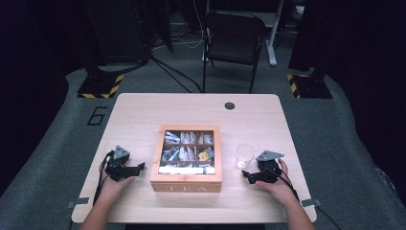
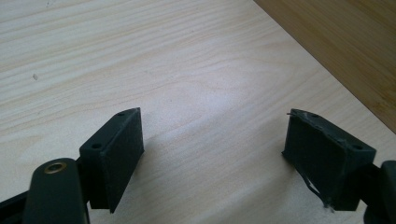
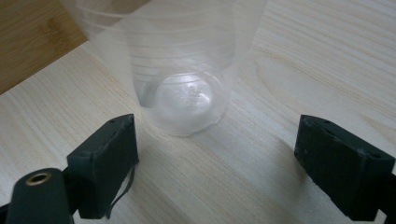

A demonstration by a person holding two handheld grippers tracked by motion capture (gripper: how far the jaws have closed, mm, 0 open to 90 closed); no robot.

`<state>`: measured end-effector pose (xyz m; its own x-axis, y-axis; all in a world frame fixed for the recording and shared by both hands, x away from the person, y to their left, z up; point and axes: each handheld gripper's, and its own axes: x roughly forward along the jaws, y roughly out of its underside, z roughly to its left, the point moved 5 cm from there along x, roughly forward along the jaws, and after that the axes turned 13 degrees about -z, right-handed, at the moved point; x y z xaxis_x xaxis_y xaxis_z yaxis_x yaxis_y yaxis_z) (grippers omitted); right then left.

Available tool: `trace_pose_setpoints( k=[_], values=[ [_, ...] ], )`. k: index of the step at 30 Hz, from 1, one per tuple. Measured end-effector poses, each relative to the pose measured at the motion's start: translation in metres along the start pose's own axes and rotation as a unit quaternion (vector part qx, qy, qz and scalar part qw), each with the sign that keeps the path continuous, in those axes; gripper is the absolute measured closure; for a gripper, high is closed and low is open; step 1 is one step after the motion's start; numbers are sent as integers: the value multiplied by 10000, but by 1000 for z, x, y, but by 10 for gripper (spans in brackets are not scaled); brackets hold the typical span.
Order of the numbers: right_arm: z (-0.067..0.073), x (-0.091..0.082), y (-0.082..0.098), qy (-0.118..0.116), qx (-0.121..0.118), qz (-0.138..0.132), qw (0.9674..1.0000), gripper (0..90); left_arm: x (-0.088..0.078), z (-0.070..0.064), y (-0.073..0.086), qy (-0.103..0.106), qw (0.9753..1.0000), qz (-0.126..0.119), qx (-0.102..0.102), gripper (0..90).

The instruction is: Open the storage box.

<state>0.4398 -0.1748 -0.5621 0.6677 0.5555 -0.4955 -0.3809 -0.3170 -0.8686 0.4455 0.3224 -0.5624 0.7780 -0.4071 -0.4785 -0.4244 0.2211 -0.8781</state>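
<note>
The little packets inside the one wooden tea box [image 1: 186,181] are too small and blurry to count properly. One clear plastic cup [image 3: 177,65] stands just right of the box, its top cut off in the right gripper view. Right gripper [image 3: 215,154] is spread wide just short of the cup, left gripper [image 2: 212,149] spread over bare table [image 2: 140,56].

High view: above near table [image 1: 143,110] edge, facing forward, downward. Gripper views: low, close over tabletop; right one faces clear cup [image 3: 177,60], shared with high view.
</note>
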Motion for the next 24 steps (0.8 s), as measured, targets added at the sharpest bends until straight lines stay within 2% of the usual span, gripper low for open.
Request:
trace_pose_setpoints(
  k=[1, 5, 14, 24],
  values=[
    [0, 0, 0, -1, 2, 0, 10000, 124, 0, 0, 0, 25, 10000, 40, 49, 184],
    [0, 0, 0, -15, -2, 14, 10000, 116, 2, -1, 0, -4, 10000, 12, 29, 152],
    [2, -1, 1, 23, 94, 37, 9999, 116, 1, -1, 0, 9, 10000, 62, 30, 154],
    [1, -2, 0, 87, 64, 52, 9999, 144, 0, -2, 0, 1, 10000, 50, 10, 157]
  ],
)
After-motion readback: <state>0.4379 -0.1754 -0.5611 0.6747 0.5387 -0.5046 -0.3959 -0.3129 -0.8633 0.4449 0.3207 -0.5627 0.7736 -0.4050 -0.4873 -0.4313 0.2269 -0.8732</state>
